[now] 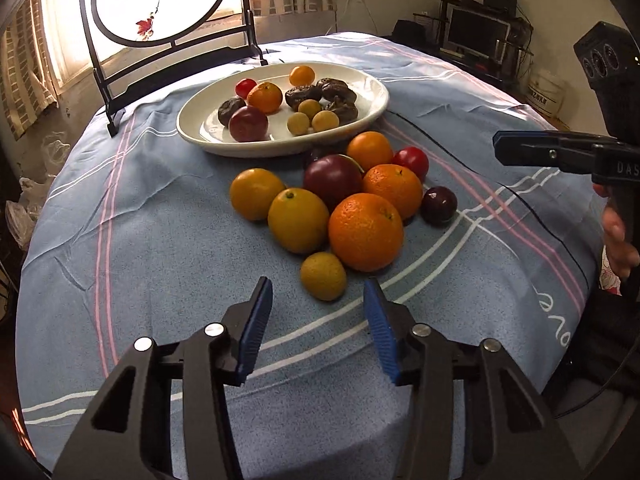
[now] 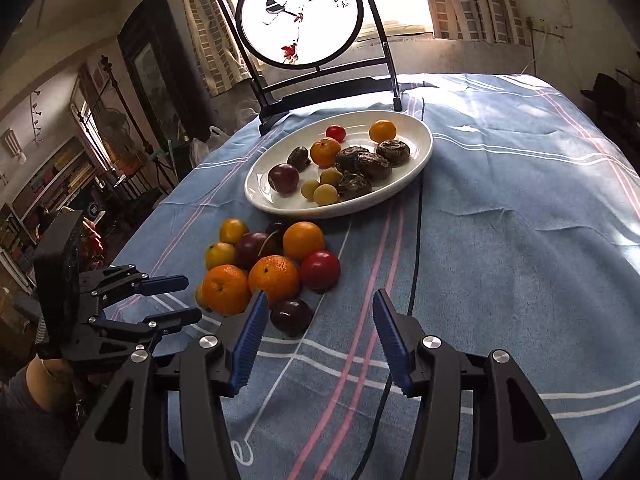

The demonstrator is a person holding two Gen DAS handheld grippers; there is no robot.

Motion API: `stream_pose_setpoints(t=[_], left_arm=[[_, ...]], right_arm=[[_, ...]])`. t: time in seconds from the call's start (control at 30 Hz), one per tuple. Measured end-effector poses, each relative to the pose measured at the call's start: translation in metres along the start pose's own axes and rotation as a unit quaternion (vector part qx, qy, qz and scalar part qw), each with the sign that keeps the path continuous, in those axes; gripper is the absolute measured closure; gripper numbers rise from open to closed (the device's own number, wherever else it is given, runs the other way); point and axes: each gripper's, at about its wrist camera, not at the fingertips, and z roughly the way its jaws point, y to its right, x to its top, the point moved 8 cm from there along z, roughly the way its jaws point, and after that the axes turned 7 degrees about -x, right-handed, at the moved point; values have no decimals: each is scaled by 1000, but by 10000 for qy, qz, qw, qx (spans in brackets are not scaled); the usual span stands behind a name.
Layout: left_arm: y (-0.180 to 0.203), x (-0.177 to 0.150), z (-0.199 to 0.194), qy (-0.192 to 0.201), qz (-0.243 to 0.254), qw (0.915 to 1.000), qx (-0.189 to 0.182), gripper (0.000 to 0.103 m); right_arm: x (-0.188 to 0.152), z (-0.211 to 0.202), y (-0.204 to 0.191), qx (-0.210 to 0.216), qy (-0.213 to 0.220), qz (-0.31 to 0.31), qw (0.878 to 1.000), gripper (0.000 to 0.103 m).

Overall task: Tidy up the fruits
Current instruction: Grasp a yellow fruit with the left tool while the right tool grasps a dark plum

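Observation:
A pile of loose fruit lies on the blue cloth: a large orange (image 1: 365, 231) (image 2: 225, 289), other oranges, yellow citrus (image 1: 298, 220), dark plums (image 1: 439, 205) (image 2: 291, 317), a red tomato (image 1: 411, 161) (image 2: 320, 271) and a small yellow-green fruit (image 1: 323, 276). A white oval plate (image 1: 362, 120) (image 2: 420, 160) behind the pile holds several fruits. My left gripper (image 1: 318, 296) (image 2: 182, 300) is open and empty, just short of the small yellow-green fruit. My right gripper (image 2: 320, 304) is open and empty, with the dark plum just beyond its left finger; it shows edge-on in the left wrist view (image 1: 520, 148).
A black-framed round bird screen (image 1: 160, 0) (image 2: 300, 20) stands at the table's far edge behind the plate. The blue striped cloth (image 1: 160, 240) (image 2: 520, 260) covers the table. Shelves and furniture stand beyond the edges.

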Motion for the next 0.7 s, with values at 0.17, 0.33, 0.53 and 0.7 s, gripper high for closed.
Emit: stream_pose_setpoints(t=[0.17, 0.33, 0.53, 0.7], left_arm=[[-1, -1, 15, -155, -135, 9996, -189, 72], [0, 1, 14, -59, -105, 9997, -228, 79], [4, 1, 1, 84, -30, 9998, -150, 79], [7, 1, -32, 418, -193, 9985, -290, 79]], right_arm=[[-4, -2, -1, 0, -44, -60, 10000, 48], [-9, 7, -2, 28, -192, -118, 9997, 48], [-19, 24, -19, 56, -474, -378, 9981, 48], [-22, 40, -33, -399, -646, -902, 9930, 50]])
